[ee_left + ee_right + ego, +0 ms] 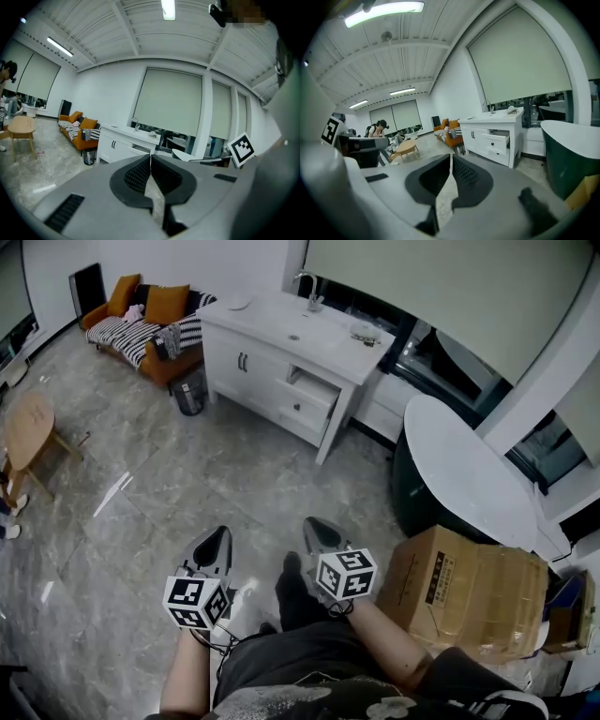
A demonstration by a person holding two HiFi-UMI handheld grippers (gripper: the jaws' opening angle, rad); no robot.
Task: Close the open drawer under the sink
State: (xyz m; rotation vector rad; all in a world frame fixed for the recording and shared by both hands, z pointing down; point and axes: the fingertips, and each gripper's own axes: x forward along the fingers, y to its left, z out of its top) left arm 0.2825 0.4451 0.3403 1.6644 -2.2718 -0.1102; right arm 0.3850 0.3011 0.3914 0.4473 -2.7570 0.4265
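The white sink cabinet point(281, 352) stands across the room by the window wall. Its top right drawer point(314, 388) is pulled out, and the right gripper view shows this drawer point(497, 138) open too. My left gripper point(217, 540) and right gripper point(320, 530) hang side by side low over the floor, far short of the cabinet. Both point toward it. Each has its jaws pressed together with nothing between them, as seen in the left gripper point(150, 157) and right gripper point(451, 157) views.
An orange sofa point(150, 320) and a dark bin point(190, 392) sit left of the cabinet. A round wooden table point(28, 427) is at far left. On the right are a dark green bathtub point(459, 474) and a cardboard box point(469, 592). A person point(379, 127) sits far off.
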